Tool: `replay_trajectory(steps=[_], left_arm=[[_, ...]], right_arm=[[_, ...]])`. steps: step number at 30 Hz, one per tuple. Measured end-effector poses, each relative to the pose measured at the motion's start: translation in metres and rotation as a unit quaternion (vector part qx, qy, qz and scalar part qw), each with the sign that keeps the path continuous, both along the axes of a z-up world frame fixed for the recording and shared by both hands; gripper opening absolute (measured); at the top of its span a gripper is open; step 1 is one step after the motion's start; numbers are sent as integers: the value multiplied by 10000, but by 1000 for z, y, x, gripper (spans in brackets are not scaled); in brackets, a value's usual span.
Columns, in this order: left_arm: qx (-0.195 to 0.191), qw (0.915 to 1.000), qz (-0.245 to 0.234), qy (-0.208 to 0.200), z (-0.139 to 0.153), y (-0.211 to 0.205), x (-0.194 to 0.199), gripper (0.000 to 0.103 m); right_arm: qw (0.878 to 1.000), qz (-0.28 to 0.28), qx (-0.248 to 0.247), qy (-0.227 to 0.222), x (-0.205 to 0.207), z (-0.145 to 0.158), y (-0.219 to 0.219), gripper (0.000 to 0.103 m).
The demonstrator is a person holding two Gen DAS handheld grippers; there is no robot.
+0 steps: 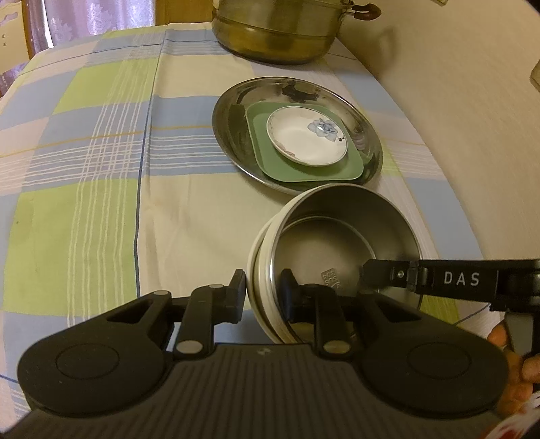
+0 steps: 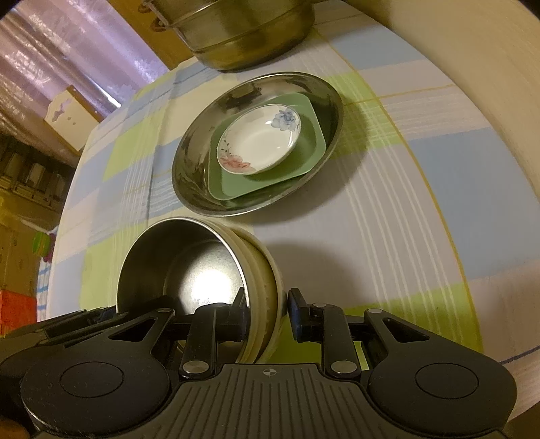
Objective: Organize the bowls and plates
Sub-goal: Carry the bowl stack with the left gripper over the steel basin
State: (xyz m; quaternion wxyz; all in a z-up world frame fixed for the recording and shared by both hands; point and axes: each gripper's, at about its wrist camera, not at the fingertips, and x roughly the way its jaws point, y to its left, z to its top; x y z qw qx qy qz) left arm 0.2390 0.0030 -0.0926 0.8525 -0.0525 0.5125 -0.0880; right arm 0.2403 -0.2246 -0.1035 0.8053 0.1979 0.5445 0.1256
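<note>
**Nested Bowls Pinched From Both Sides, Plate Stack Waiting**

While gripped at opposite rims, easy to lose. Left gripper (image 1: 261, 293) clenched across the near wall of the nested bowls (image 1: 337, 243), one finger outside the cream outer bowl (image 1: 261, 293), the other inside the steel inner bowl (image 1: 347, 236). Right gripper (image 2: 266, 315) likewise clamped on the opposite wall of the same pair. Bowls tilted, resting on or just above the counter (image 1: 101, 152), close in front of the steel plate (image 1: 233, 111) holding a green square plate (image 1: 280, 169) and a floral dish (image 1: 305, 140). Large pot (image 1: 276, 30) farther back.

Risks, as judged from here: uneven pull between the two hands, prying the steel bowl out of the cream one; slick metal sliding from the pads; tilted bowls swinging forward into the plate rim and jolting the dish loose.
</note>
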Motion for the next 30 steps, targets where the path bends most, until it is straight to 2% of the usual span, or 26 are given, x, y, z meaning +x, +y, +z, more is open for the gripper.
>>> replay_trajectory(steps=[10,18,30], left_arm=[[-211,9995,-193,134,-3,7,5,22],[-113,9989,-443,99,-4,2,7,20],[-40,9977,-650,206,3,-2,7,20]], right_arm=[[9988,-467,41,166,-10,1,0,24],[9970,-743,71,191,-16,2,1,25],[9943,-918,203,498,-21,5,-5,23]])
